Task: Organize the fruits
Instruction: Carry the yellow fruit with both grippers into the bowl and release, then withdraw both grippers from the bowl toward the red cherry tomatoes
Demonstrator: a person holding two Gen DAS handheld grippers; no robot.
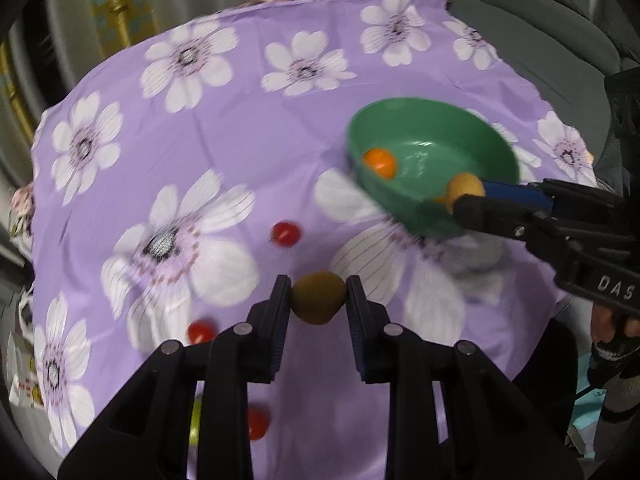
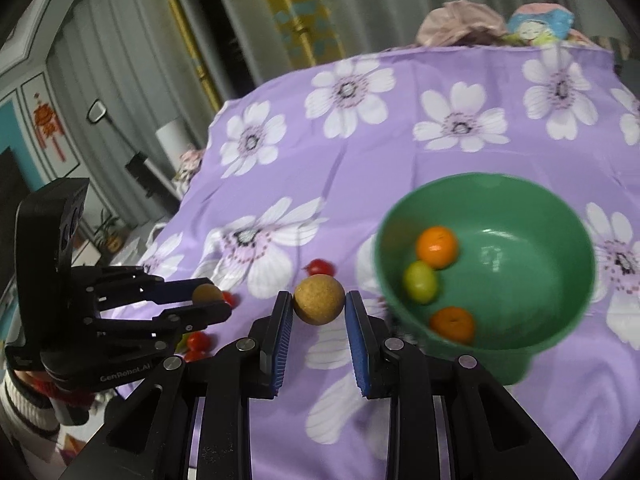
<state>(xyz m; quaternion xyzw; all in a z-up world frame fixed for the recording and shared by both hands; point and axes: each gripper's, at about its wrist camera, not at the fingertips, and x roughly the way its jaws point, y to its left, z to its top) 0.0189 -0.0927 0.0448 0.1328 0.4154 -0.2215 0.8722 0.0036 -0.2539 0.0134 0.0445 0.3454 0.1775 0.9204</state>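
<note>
My left gripper point(image 1: 319, 285) is shut on a small round brown fruit point(image 1: 318, 300), held above the purple flowered cloth point(image 1: 240, 132). My right gripper point(image 2: 319, 294) is shut on a round tan fruit point(image 2: 319, 302), just left of the green bowl point(image 2: 500, 178). The bowl holds two oranges point(image 2: 437, 247) point(image 2: 453, 324) and a small green fruit point(image 2: 420, 282). In the left wrist view the right gripper point(image 1: 460, 198) hovers at the bowl's point(image 1: 400, 102) near rim with its tan fruit point(image 1: 466, 186). Cherry tomatoes point(image 1: 286, 234) point(image 1: 201, 331) lie loose on the cloth.
Another tomato point(image 1: 258, 424) and a yellow-green fruit point(image 1: 195, 420) lie near the cloth's front edge, partly behind my left fingers. Bundled fabric point(image 2: 460, 20) sits past the far edge. A grey sofa point(image 1: 540, 20) stands at the back right. A gloved hand point(image 1: 612, 344) holds the right gripper.
</note>
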